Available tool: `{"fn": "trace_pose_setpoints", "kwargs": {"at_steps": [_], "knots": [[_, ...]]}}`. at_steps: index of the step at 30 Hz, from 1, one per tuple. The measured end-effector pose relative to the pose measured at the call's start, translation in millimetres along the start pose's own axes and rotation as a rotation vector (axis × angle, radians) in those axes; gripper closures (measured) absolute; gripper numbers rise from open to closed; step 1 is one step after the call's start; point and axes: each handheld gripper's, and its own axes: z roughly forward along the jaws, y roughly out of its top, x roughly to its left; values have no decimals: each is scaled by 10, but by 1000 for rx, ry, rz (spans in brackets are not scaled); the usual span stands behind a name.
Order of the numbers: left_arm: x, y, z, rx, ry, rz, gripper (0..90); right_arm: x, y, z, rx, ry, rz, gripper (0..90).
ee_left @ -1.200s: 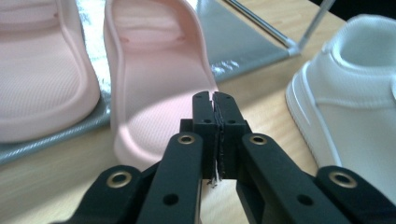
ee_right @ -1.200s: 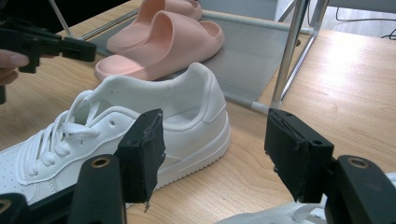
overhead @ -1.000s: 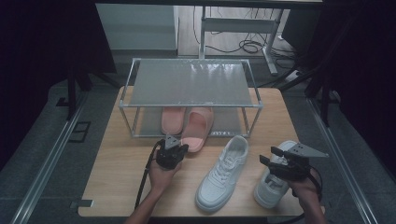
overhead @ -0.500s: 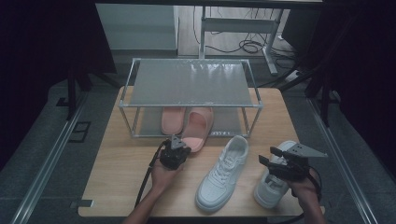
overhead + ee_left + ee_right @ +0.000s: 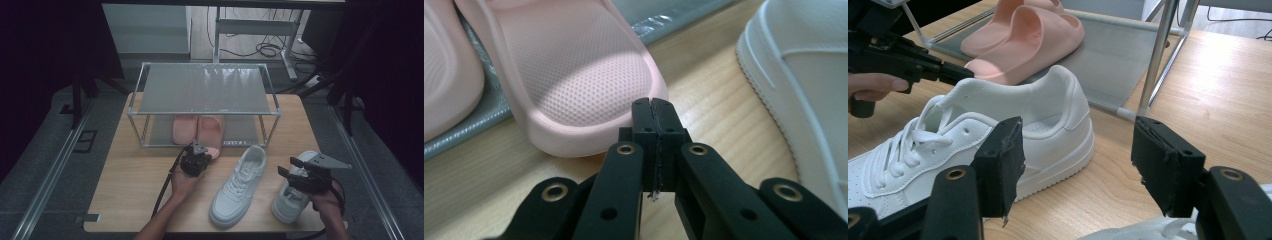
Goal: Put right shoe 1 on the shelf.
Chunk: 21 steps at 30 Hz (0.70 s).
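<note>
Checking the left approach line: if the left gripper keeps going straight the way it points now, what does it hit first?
Most likely the pink slipper: the left gripper, jaws shut, points at its rounded end, just ahead at the rack's lower shelf. The gap looks tiny, though contact can't be told.

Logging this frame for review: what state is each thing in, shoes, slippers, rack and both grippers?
Left gripper: shut, empty, tips at the heel of the right pink slipper.
Right gripper: open, empty, above the right white sneaker.
Left white sneaker: upright on the table, laced.
Left pink slipper: on the rack's lower shelf.
Rack: top shelf bare.
</note>
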Motion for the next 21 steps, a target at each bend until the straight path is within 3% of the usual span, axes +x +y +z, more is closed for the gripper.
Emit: {"fn": "trace_pose_setpoints", "kwargs": {"at_steps": [14,21], "knots": [[165,115,160,-19,15,-71,900,-5,-1,-1,-1,-1,-2,382],[227,170,200,-2,35,-78,900,-3,-4,8,3,1,-3,382]]}}
